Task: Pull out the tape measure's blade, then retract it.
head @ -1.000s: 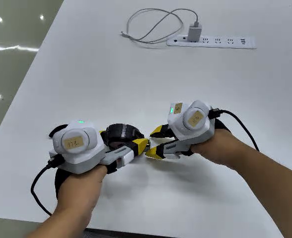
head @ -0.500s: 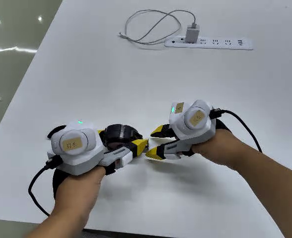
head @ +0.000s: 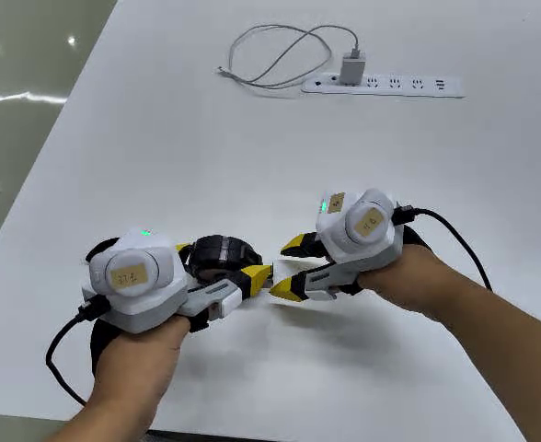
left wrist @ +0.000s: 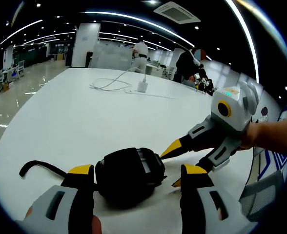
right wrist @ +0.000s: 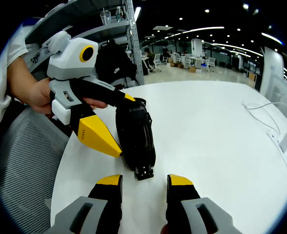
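One tape measure (head: 217, 253) gripped by left tool (left wrist: 137, 170), mouth toward open right tool (right wrist: 144, 180).

The head view looks steeply down from the near edge of the table (head: 206, 157), reaching the far power strip (head: 381, 84). The left gripper view sits low, facing right and far; the right gripper view faces left. All three share the tape measure (head: 217, 253).

White, yellow-tipped left gripper (head: 223, 261), right gripper (head: 289, 267)
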`<state>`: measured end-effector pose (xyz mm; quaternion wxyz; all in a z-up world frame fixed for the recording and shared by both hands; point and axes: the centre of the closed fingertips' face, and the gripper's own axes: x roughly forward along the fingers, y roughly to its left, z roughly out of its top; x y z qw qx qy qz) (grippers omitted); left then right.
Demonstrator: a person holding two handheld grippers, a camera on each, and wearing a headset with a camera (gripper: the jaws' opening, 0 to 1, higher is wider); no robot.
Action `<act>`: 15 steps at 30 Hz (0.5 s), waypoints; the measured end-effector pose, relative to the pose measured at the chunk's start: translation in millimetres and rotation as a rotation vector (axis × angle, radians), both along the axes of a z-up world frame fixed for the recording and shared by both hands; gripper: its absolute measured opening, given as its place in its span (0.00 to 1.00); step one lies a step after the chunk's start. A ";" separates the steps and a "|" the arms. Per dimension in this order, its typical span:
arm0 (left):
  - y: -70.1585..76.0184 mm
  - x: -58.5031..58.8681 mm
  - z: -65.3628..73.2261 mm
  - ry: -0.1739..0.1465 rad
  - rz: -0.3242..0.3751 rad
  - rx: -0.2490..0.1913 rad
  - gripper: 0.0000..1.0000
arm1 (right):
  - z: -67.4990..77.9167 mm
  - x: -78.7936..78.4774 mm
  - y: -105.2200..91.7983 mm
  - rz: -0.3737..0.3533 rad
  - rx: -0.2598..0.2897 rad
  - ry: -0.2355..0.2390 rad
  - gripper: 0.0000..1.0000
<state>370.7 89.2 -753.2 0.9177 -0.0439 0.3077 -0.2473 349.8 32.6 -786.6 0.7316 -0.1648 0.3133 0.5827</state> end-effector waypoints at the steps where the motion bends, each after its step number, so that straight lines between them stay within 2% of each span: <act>1: -0.7 -0.7 0.5 0.000 -0.002 0.000 0.69 | 0.5 -0.3 -0.5 -0.003 0.002 0.002 0.33; 4: -1.0 -1.6 1.0 -0.002 -0.008 0.002 0.69 | 2.5 -1.4 -4.2 -0.011 0.006 -0.004 0.33; 5: -0.7 -1.9 1.9 -0.004 -0.008 0.004 0.69 | 4.9 0.5 -6.0 -0.023 0.011 -0.021 0.32; 6: -0.5 -2.4 3.1 -0.006 -0.014 0.004 0.69 | 8.0 1.3 -8.8 -0.043 0.022 -0.019 0.32; 8: 0.0 -3.6 4.2 0.001 -0.016 -0.003 0.69 | 12.2 1.5 -11.9 -0.064 0.034 -0.018 0.34; 15: 6.6 -10.3 7.3 -0.007 -0.047 0.011 0.70 | 20.7 -4.7 -31.2 -0.127 0.042 -0.034 0.39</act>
